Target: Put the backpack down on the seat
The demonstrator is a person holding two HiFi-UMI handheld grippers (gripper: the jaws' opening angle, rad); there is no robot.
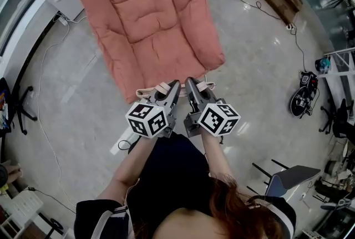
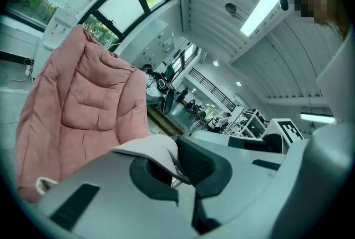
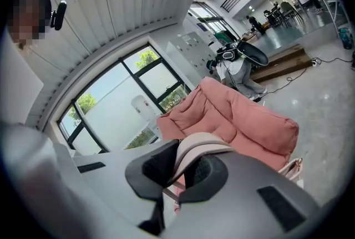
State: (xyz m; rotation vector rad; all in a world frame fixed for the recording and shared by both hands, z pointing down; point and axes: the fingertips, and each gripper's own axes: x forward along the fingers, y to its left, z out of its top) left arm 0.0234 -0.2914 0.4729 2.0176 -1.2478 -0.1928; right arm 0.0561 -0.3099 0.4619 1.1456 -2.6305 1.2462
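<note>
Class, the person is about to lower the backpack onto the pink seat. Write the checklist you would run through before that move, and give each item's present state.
1. Left tongs shut on the pale strap: ok.
2. Right tongs shut on the other strap: ok.
3. Pink seat has nothing lying on its cushion: ok.
4. Straps carried over the middle of the seat: not ok. In the head view both tongs are at its near edge.
5. Backpack body hanging level and free: cannot tell. It is hidden below the tongs.
</note>
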